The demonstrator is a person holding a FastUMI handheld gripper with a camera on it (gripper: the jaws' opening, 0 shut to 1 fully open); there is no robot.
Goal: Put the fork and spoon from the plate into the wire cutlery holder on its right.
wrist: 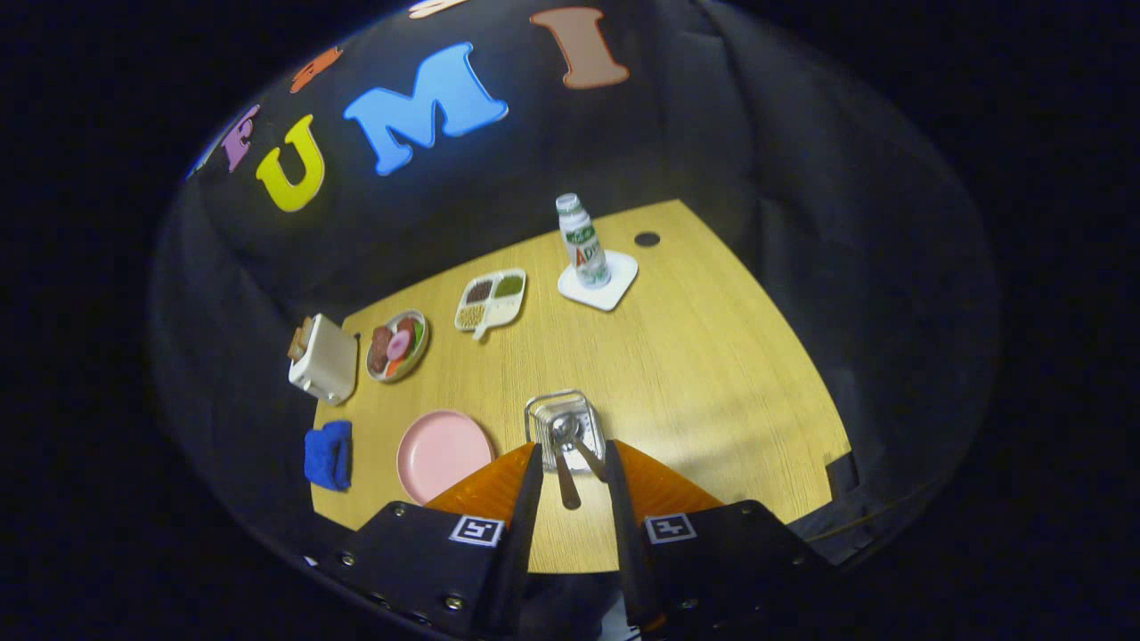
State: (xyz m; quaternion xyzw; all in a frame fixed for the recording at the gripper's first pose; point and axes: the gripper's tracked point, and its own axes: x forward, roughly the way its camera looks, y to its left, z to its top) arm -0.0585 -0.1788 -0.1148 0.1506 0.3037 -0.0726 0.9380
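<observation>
The wire cutlery holder point(545, 409) stands on the wooden table just ahead of my fingertips, to the right of the pink plate point(443, 452), which is bare. Two metal utensils stand in the holder. The spoon point(565, 463) has its bowl down in the wire and its handle leaning up between my fingers. A second handle, the fork point(590, 461), slants toward my right finger. My gripper point(572, 450) hovers above the holder, open, with the handles in the gap and neither finger pressing on them.
A blue cloth point(329, 455) lies left of the plate. Further back are a toaster point(322, 360), a plate of toy food point(397, 345), a divided tray point(491, 300), and a bottle point(582, 241) on a white coaster point(614, 287). Bare table spreads to the right.
</observation>
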